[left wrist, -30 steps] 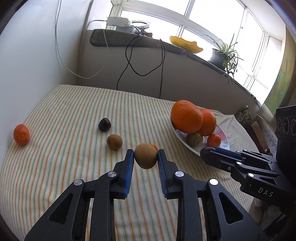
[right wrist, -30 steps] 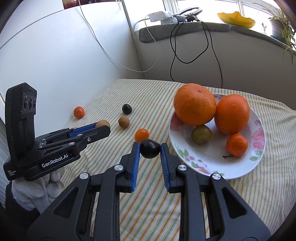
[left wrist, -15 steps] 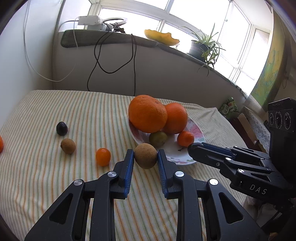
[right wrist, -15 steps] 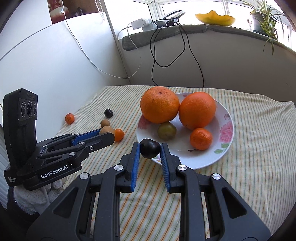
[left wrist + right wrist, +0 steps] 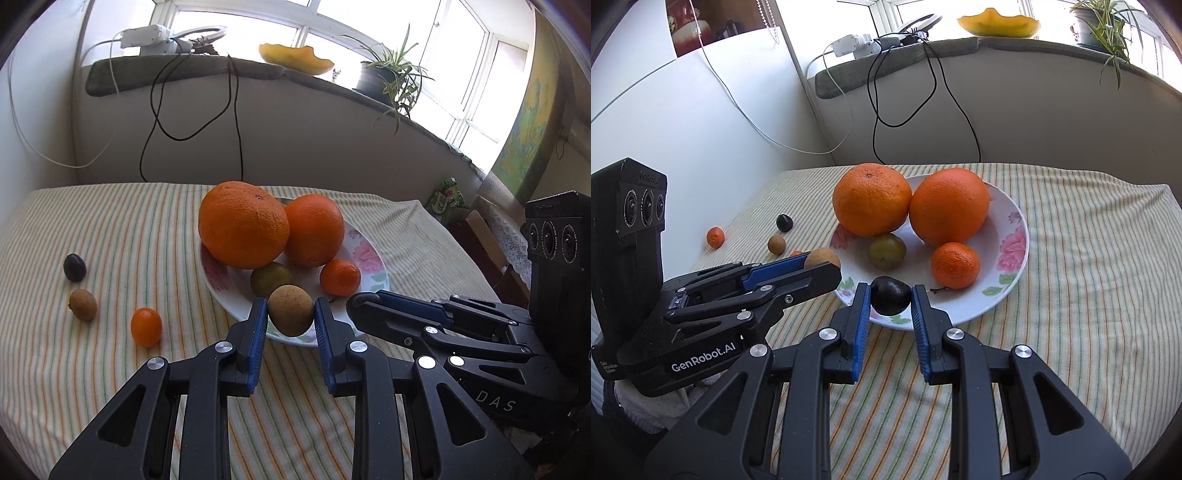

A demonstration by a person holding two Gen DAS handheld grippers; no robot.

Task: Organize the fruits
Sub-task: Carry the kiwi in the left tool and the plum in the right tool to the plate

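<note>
Far to the left of your left claw, loose fruit is lying on the striped cloth: a dark plum farthest out, a brown fruit nearer, and a small orange one closest to your left finger. They are all sitting well apart from the plate.

Your left claw is clamping a brown kiwi between its blue pads, with the kiwi's long axis standing roughly upright. It is hanging over the near rim of the plate, so the plate's open floor is lying straight ahead and slightly below. Just beyond the kiwi a green fruit is sitting, with the big orange behind it.

To the right, your right claw is gripping a dark plum, also poised over the near rim. Ahead of it, the gap between the green fruit and the mandarin is looking like the freest spot. A second orange is filling the back of the plate.

The two claws are pointing at the same near edge, side by side and close together. I judge that both fruits are ready to be set down, and that the left kiwi has less room, since the green fruit is lying right in its path. You are likely needing to release them apart from each other, so neither rolls off the rim.
</note>
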